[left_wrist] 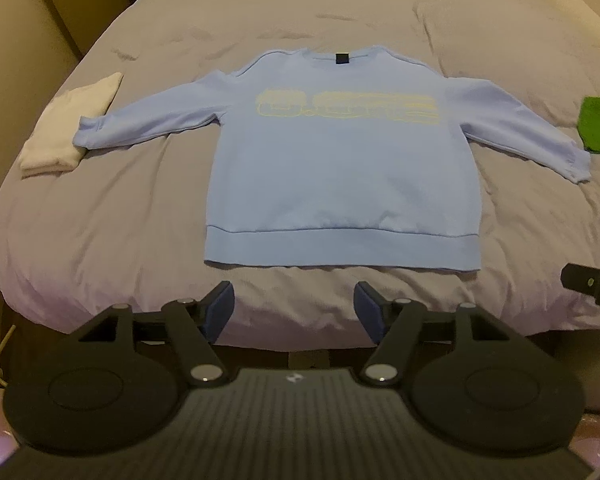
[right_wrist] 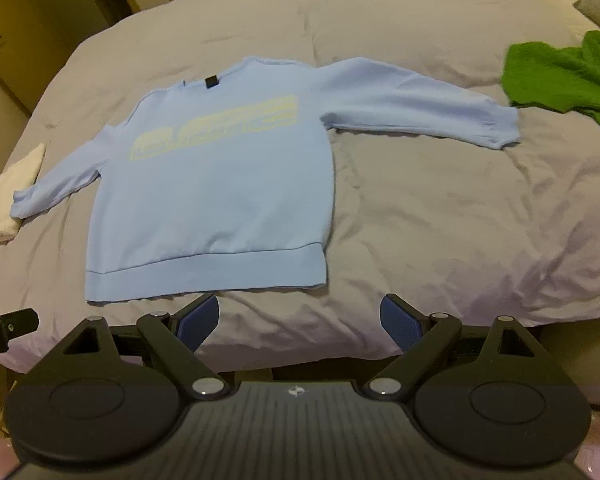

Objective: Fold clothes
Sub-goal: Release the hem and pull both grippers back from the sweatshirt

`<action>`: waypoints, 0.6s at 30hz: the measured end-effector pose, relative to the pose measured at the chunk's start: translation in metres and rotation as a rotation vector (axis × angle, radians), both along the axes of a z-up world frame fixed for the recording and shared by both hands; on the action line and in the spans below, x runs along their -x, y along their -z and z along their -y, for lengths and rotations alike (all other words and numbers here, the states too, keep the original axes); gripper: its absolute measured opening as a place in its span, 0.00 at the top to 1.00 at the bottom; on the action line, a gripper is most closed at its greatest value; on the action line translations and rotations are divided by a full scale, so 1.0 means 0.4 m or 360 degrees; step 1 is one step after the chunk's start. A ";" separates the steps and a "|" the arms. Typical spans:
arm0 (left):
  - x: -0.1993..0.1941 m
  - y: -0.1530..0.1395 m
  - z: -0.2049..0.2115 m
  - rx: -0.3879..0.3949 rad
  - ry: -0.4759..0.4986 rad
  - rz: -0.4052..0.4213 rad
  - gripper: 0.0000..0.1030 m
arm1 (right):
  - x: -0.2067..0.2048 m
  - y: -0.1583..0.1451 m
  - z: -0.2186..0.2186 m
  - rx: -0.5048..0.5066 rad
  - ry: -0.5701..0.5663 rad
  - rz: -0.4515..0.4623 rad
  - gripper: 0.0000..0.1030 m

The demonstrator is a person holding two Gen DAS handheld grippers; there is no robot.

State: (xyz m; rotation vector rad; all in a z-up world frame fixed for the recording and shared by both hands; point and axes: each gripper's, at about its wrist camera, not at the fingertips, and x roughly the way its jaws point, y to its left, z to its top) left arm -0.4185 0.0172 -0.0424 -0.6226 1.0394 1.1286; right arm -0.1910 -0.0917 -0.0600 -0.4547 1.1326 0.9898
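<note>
Two fisheye views, each from a camera mounted on a hand-held gripper, look forward and steeply down along the gripper's two fingers onto a bed (left_wrist: 100, 240). The left wrist view sits above the foot edge, facing a light blue sweatshirt (left_wrist: 340, 184) almost square on, its own left gripper (left_wrist: 294, 312) filling the bottom. The right wrist view stands further right, so the sweatshirt falls left of centre above the right gripper (right_wrist: 300, 322). Both share the sweatshirt, a white folded cloth (left_wrist: 60, 136) at left and a green garment (right_wrist: 564, 76) at right. Each catches a dark edge of the other gripper.
</note>
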 end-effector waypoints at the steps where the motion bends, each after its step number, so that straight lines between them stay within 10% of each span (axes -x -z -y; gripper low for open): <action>1: -0.001 -0.003 0.007 -0.0003 0.0007 0.0001 0.39 | 0.000 -0.004 0.008 -0.0006 0.0007 0.0001 0.13; 18: -0.013 -0.047 0.061 -0.0059 0.0058 0.0030 0.38 | 0.029 -0.072 0.070 -0.0046 0.0015 0.0083 0.13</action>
